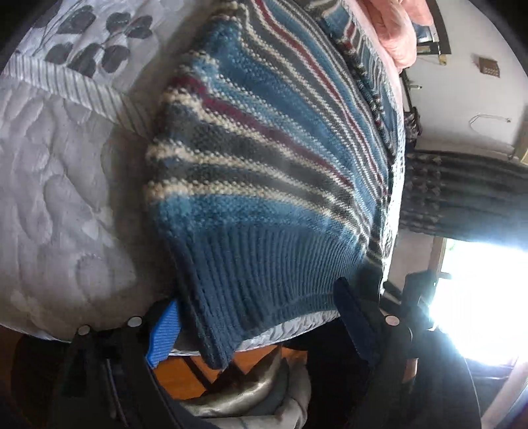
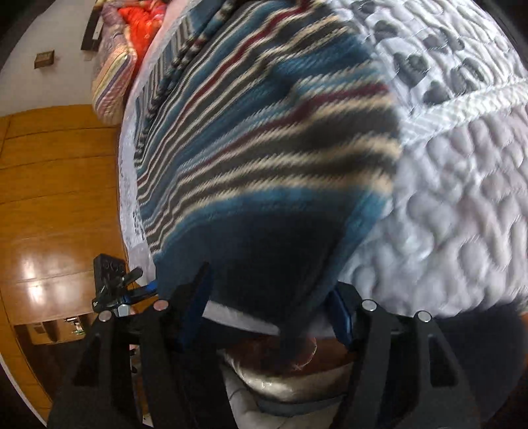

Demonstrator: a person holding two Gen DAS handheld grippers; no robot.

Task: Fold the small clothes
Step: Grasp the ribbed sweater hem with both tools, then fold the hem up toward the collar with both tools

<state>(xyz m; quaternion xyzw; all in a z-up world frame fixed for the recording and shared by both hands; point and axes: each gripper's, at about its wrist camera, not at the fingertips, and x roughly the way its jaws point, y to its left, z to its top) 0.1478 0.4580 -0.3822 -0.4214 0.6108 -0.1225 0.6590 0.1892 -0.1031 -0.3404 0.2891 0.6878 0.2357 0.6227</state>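
Fold barely begun: the striped knit sweater (image 1: 264, 158) lies on the bed (image 1: 59, 198), its ribbed hem (image 1: 264, 283) at the near edge.

Your left claw (image 1: 260, 326) and right claw (image 2: 270, 316) are both spread, straddling the hem, pinching nothing. Sleeves and far end are cut off; the right view is blurred.

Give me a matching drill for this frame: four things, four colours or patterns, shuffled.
Things:
1. sweater hem
2. quilt
3. floor
4. bedding pile

Looks:
a. orange-red
b. glossy brown wood
c. plain blue ribbing
d. pale grey, stitched, dark leaf print

Pairs: 1-c, 2-d, 3-b, 4-a
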